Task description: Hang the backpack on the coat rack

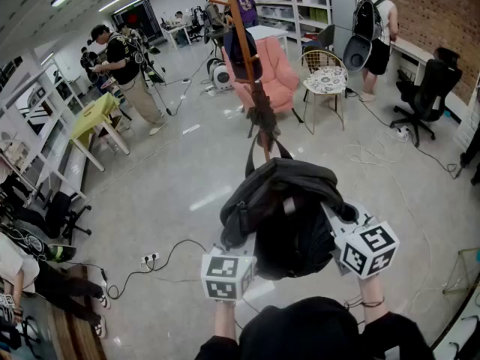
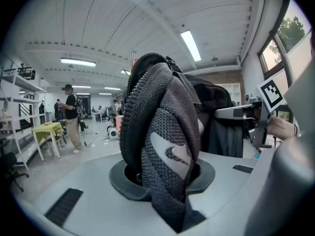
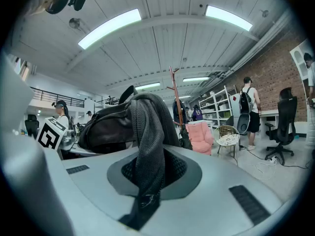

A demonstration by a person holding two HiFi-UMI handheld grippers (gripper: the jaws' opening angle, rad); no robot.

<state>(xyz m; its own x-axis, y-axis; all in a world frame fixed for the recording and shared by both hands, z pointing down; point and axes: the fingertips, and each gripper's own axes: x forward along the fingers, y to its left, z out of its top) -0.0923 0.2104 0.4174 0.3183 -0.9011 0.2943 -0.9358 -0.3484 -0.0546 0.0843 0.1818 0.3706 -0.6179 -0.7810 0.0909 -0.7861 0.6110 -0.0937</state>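
The black backpack (image 1: 289, 208) hangs in the air in front of me, carried between both grippers. My left gripper (image 1: 238, 255) is shut on a padded shoulder strap (image 2: 167, 146) with a pale logo on it. My right gripper (image 1: 343, 235) is shut on a grey mesh strap (image 3: 146, 146), and the bag's body (image 3: 106, 127) bulges to its left. Beyond the bag rises the wooden coat rack (image 1: 246, 47), with dark items hung on its pole. In the right gripper view the coat rack (image 3: 176, 100) stands just past the bag. The jaw tips are hidden under the bag in the head view.
A pink armchair (image 1: 274, 77) and a wire chair (image 1: 325, 81) stand behind the rack. A black office chair (image 1: 424, 92) is at the right, a yellow table (image 1: 94, 115) at the left. A power strip with its cable (image 1: 150, 259) lies on the floor. Several people stand around.
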